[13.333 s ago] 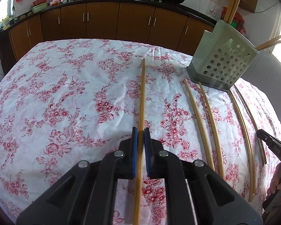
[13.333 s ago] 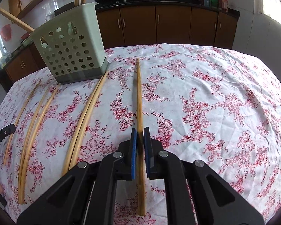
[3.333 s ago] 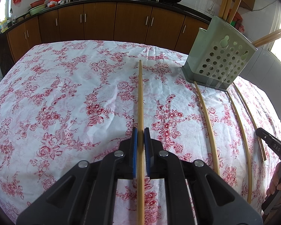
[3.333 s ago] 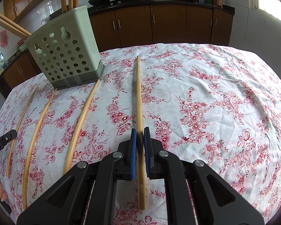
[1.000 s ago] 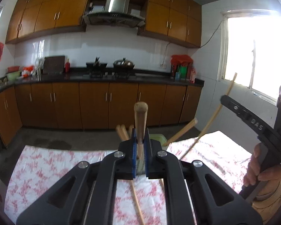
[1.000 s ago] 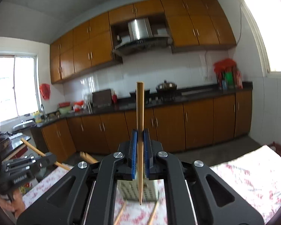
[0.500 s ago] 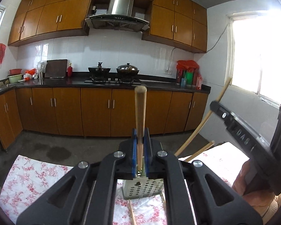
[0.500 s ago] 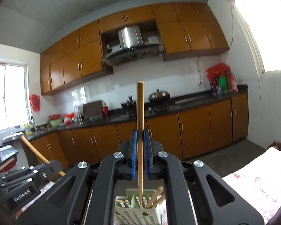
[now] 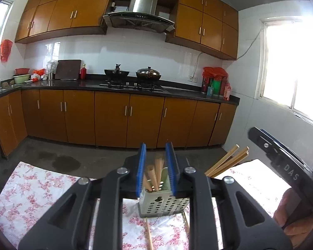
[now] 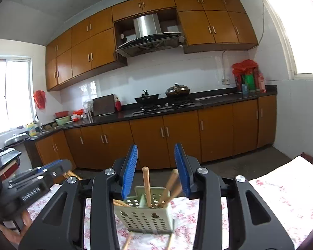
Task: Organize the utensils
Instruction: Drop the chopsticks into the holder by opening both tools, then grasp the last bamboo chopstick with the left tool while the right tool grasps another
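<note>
One pale green perforated holder (image 10: 145,218) stands on one floral tablecloth (image 10: 281,195). From the right wrist, three chopsticks (image 10: 145,187) rise from its top and at least one more leans out to the left; from the left wrist, three lean out to the right. Two loose chopsticks (image 9: 148,234) lie on the cloth below the holder. Behind, two pans (image 9: 116,72) sit on one hob (image 9: 131,86) under one range hood (image 9: 138,18)

Holder (image 9: 162,203) base behind claw arms
</note>
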